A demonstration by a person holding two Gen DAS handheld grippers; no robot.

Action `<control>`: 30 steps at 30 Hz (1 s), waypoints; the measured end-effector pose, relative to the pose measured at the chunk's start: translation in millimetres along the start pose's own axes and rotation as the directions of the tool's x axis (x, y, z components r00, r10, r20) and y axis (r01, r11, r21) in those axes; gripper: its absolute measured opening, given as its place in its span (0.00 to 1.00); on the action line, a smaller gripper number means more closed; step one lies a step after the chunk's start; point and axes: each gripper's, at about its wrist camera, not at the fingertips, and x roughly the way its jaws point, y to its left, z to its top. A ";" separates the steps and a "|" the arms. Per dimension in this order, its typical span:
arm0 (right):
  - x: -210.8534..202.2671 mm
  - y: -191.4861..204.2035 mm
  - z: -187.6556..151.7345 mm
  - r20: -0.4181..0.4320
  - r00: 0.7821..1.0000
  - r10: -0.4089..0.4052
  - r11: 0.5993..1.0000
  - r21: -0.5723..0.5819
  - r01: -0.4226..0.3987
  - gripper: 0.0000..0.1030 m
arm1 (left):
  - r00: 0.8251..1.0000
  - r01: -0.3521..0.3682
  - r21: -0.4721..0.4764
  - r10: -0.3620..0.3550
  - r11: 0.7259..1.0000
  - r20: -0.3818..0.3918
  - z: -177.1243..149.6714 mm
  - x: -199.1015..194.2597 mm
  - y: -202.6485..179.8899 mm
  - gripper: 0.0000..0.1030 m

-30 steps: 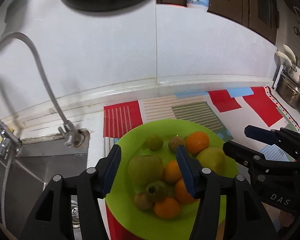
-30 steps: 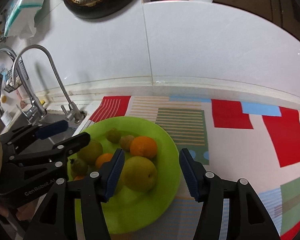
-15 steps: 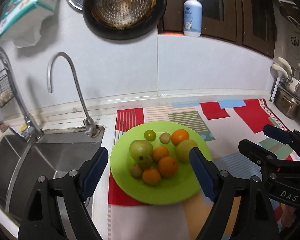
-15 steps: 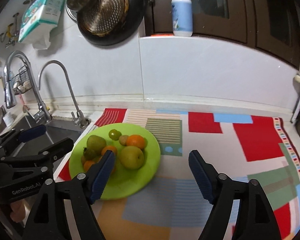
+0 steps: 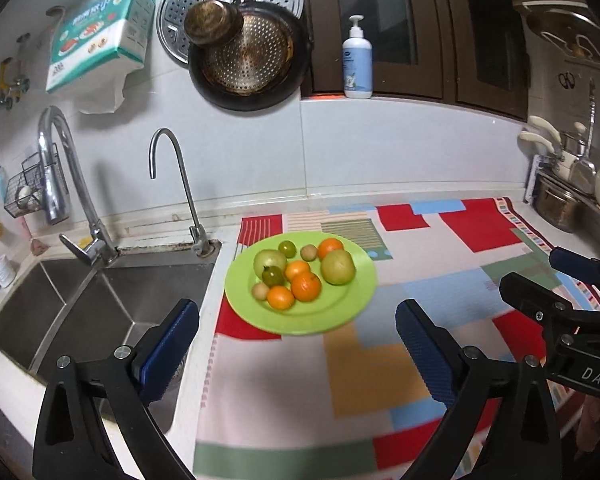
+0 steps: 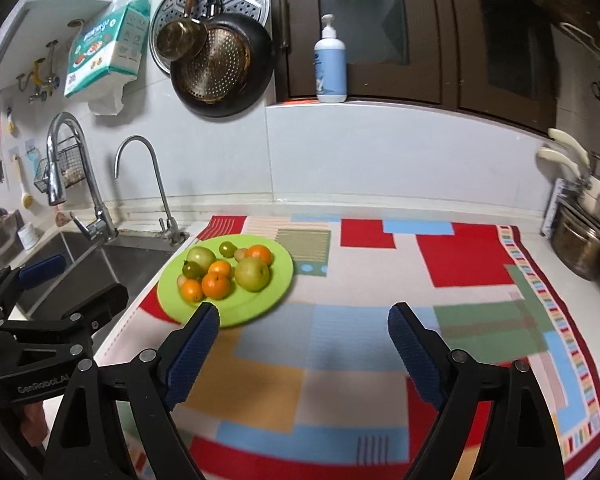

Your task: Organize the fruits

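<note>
Round glossy green plate (image 5: 332, 312) is sitting on the patchwork cloth mat (image 5: 364, 364) right by the steel sink (image 5: 92, 304), piled with smooth oranges (image 5: 306, 286) and green fruit (image 5: 338, 267). Both grippers are pulling way back compared to a second ago. Left gripper (image 5: 296, 344) and right gripper (image 6: 304, 340) are gaping wide, holding nothing. "DAS" and "GenRobot.AI" are showing on the bodies.

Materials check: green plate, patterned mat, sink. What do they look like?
Green plate: looks like plastic or melamine; uniform lime colour, soft sheen, thin rim.
Patterned mat: probably woven fabric or printed vinyl; matte, lies flat, with a printed striped border. Can't tell which.
Sink: stainless steel; brushed grey metal with dull reflections and creased basin walls.
</note>
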 end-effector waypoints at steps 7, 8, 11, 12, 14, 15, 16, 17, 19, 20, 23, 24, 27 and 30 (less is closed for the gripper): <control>-46.3 -10.9 -23.0 0.020 1.000 -0.005 1.000 0.006 0.005 0.85 | 1.000 0.005 -0.007 -0.005 1.000 0.015 -16.9 -44.4 -17.4 1.00; -52.0 -12.0 -25.7 0.022 1.000 -0.007 1.000 0.005 0.007 0.85 | 1.000 0.007 -0.004 -0.007 1.000 0.018 -18.1 -48.5 -19.6 1.00; -69.1 -16.6 -33.5 0.030 1.000 -0.011 1.000 0.004 0.010 0.85 | 0.999 0.007 0.004 -0.007 1.000 0.032 -22.8 -64.6 -27.5 1.00; -75.7 -18.4 -36.0 0.036 0.999 -0.012 1.000 0.006 0.012 0.85 | 0.999 0.007 0.005 -0.007 1.000 0.035 -23.4 -67.7 -29.2 1.00; -83.7 -20.1 -38.5 0.042 0.999 -0.013 1.000 0.007 0.013 0.85 | 0.999 0.006 0.005 -0.006 1.000 0.044 -25.6 -76.8 -32.9 1.00; -89.0 -21.9 -40.5 0.045 0.999 -0.015 1.000 0.010 0.014 0.85 | 0.999 0.006 0.006 -0.006 1.000 0.046 -26.4 -79.8 -34.1 1.00; -91.4 -22.7 -41.2 0.047 0.999 -0.015 1.000 0.011 0.015 0.85 | 0.999 0.005 0.007 -0.006 1.000 0.050 -27.2 -83.0 -35.3 1.00; -94.8 -23.9 -42.0 0.049 0.999 -0.016 1.000 0.012 0.016 0.85 | 0.999 0.004 0.007 -0.004 1.000 0.054 -28.0 -86.8 -36.2 1.00; -102.1 -25.8 -43.8 0.055 0.998 -0.017 1.000 0.014 0.016 0.85 | 0.998 0.003 0.008 -0.003 1.000 0.058 -29.9 -93.6 -38.6 1.00; -105.6 -26.2 -44.9 0.058 0.998 -0.018 1.000 0.013 0.017 0.85 | 0.998 0.000 0.008 -0.001 1.000 0.060 -30.8 -96.4 -39.2 1.00; -113.3 -27.1 -46.9 0.066 0.998 -0.020 1.000 0.008 0.019 0.85 | 0.998 -0.005 0.010 0.004 1.000 0.063 -32.7 -103.6 -41.5 1.00; -116.0 -27.2 -47.7 0.068 0.998 -0.020 1.000 0.006 0.020 0.85 | 0.998 -0.003 0.008 0.002 1.000 0.063 -33.3 -105.8 -42.3 1.00; -122.7 -27.9 -49.7 0.071 0.997 -0.018 1.000 0.006 0.018 0.85 | 0.998 0.000 0.004 0.000 1.000 0.064 -35.6 -111.7 -44.1 1.00; -128.5 -29.6 -51.7 0.077 0.997 -0.022 1.000 0.007 0.022 0.85 | 0.998 -0.001 0.007 0.001 1.000 0.063 -36.6 -116.0 -46.3 1.00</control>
